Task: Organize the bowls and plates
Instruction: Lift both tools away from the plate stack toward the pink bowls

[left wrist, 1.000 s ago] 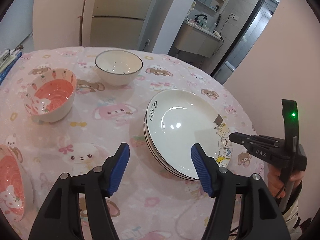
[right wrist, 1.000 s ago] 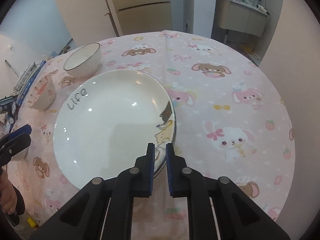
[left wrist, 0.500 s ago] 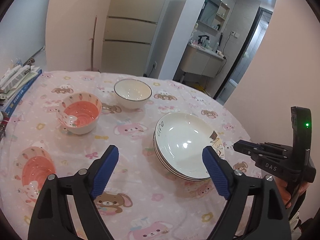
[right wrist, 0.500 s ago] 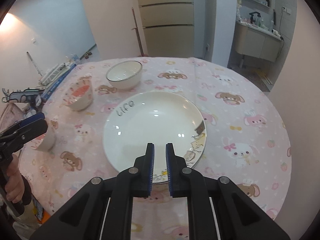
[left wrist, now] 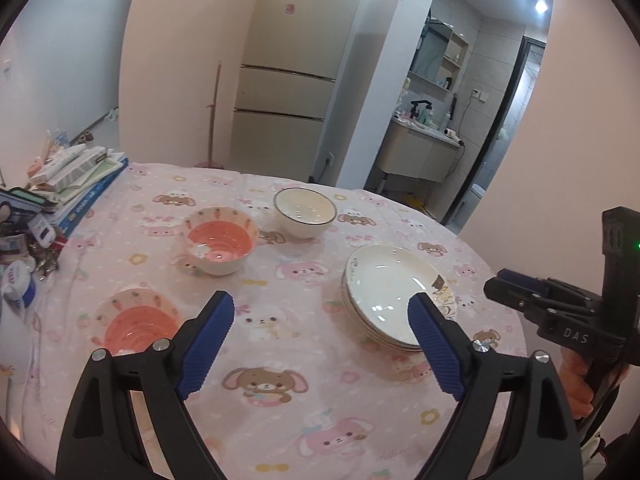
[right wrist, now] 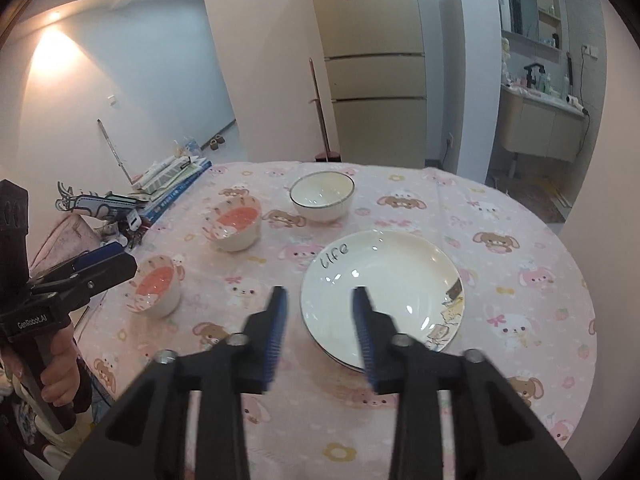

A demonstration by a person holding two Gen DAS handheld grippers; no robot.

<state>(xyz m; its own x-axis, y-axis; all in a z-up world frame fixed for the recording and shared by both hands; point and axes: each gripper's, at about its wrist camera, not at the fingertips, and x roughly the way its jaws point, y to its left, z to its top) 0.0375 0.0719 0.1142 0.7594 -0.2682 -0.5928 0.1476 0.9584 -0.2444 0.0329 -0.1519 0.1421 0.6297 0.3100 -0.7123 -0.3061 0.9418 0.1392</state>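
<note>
left gripper spread wide, empty | right gripper opening, nothing between | plate stack right, bowls left on counter | risk: glazed rim slipping from pads

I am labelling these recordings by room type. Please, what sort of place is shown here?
Most likely a home dining area: a round table with a cartoon-animal tablecloth carrying bowls and a stack of plates, a tall refrigerator behind it, and a washbasin nook beside.
</note>
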